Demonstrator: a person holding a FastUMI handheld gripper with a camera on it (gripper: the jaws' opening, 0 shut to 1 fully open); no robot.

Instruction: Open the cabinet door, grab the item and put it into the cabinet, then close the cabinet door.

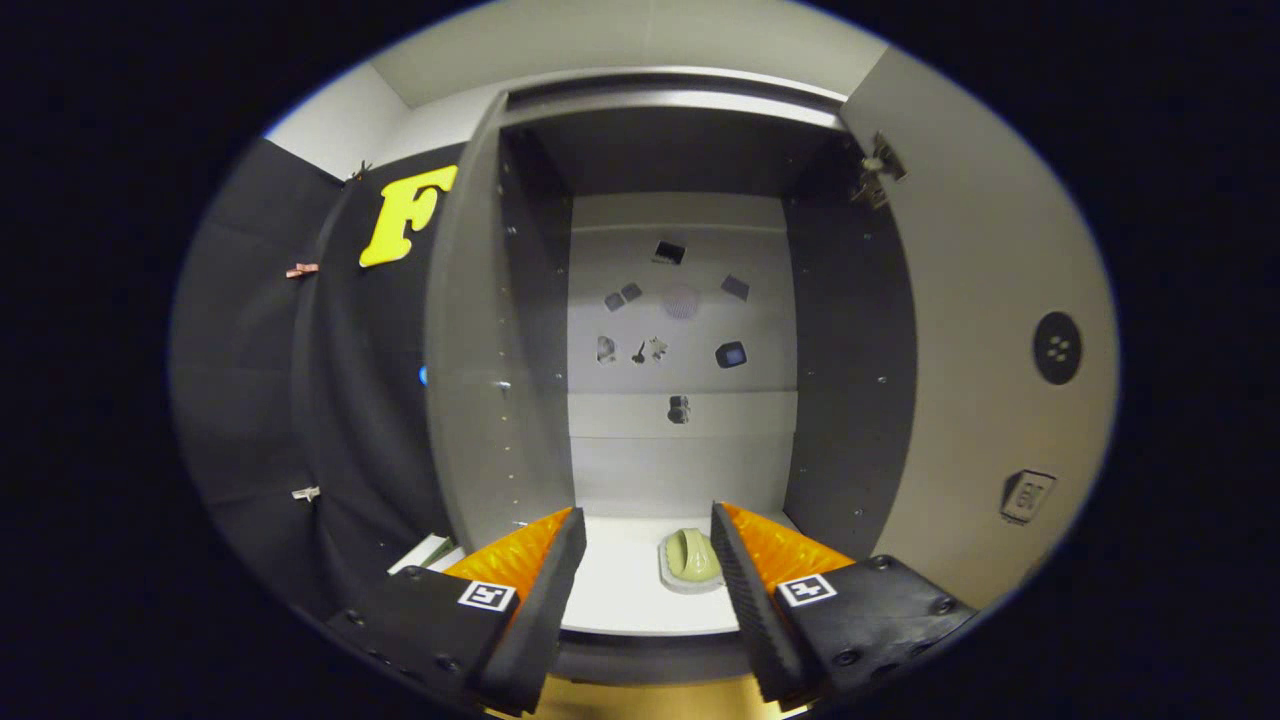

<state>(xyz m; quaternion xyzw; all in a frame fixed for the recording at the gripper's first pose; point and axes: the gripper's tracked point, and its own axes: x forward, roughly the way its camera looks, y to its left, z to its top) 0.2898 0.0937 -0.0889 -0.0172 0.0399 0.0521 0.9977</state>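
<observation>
Inside open cabinet (680, 470), item (690, 558) lies between parted gripper (640, 540) fingers.

a staged test booth: black cloth wall (300, 400) beside an open grey cabinet (680, 300), wall socket (1028, 496).

The cabinet (680, 300) is tall and dark grey with both doors (470, 330) swung wide open. A small pale green item (690, 556) sits on its white bottom shelf (620, 590), inside near the front, between the spread fingers, touching neither.
</observation>
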